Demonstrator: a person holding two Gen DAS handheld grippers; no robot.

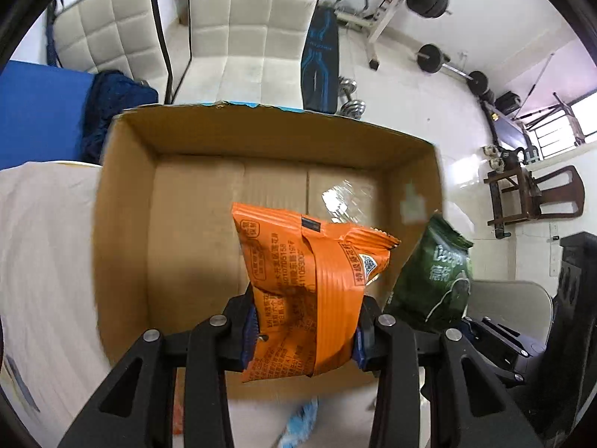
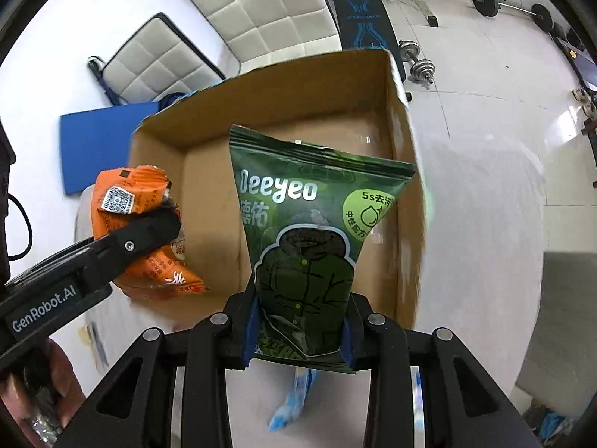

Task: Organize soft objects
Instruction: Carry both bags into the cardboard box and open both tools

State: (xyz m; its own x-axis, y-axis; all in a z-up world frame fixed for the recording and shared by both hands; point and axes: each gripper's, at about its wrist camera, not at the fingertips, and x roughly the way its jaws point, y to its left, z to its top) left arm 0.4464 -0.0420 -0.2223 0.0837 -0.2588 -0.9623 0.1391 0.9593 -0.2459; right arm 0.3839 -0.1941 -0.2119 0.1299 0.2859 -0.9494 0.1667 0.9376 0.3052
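My left gripper (image 1: 303, 330) is shut on an orange snack packet (image 1: 298, 272) and holds it above the near edge of an open cardboard box (image 1: 127, 201). My right gripper (image 2: 298, 336) is shut on a green Deeyeo pouch (image 2: 309, 231) and holds it over the box (image 2: 405, 171), near its right wall. The green pouch also shows in the left wrist view (image 1: 436, 272), to the right of the orange packet. The left gripper with the orange packet (image 2: 145, 231) shows at the left of the right wrist view. The box floor shows only bare cardboard and clear tape.
The box stands on a table under a white cloth (image 1: 44, 261). A light blue item (image 2: 294, 403) lies on the table below the grippers. White cushioned chairs (image 1: 253, 30), a blue mat (image 1: 41, 112) and gym weights (image 2: 421, 63) stand beyond the box.
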